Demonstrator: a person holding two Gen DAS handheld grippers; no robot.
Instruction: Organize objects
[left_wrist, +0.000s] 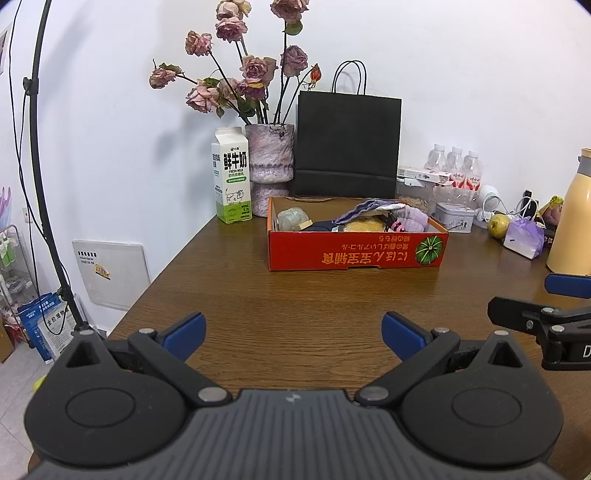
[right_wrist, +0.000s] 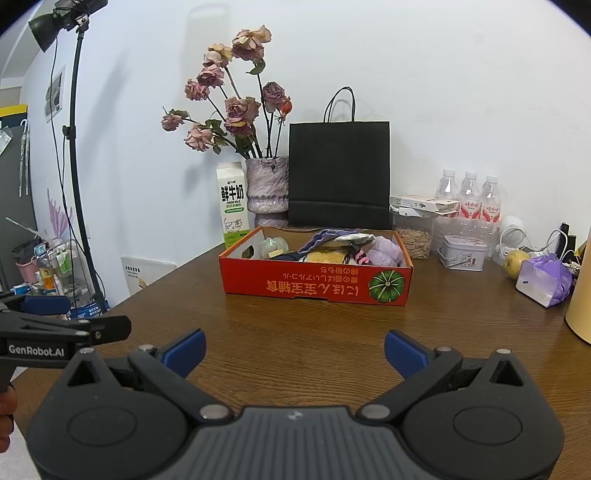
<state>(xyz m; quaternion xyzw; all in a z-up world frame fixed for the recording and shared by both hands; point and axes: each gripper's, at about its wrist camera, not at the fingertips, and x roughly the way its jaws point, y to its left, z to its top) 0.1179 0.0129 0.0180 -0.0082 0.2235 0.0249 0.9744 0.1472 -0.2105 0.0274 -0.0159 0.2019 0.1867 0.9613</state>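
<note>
A red cardboard box (left_wrist: 354, 254) (right_wrist: 314, 286) stands on the brown wooden table (left_wrist: 295, 306) (right_wrist: 295, 332), ahead of both grippers. Inside lie a purple cloth (right_wrist: 386, 251), a yellow item (right_wrist: 327, 256), a dark item and a pale wrapped lump (left_wrist: 291, 218). My left gripper (left_wrist: 293, 334) is open and empty above the table's near part. My right gripper (right_wrist: 294, 350) is open and empty, beside the left one. The right gripper shows at the right edge of the left wrist view (left_wrist: 546, 317); the left gripper shows at the left edge of the right wrist view (right_wrist: 62, 325).
Along the wall stand a milk carton (left_wrist: 232, 175), a vase of dried roses (left_wrist: 269, 162), a black paper bag (left_wrist: 347, 144), water bottles (left_wrist: 456, 166), a tin (right_wrist: 463, 253), a pear (right_wrist: 517, 263), a purple bag (right_wrist: 545, 280) and a yellow jug (left_wrist: 574, 221). A light stand (left_wrist: 44, 184) rises at the left.
</note>
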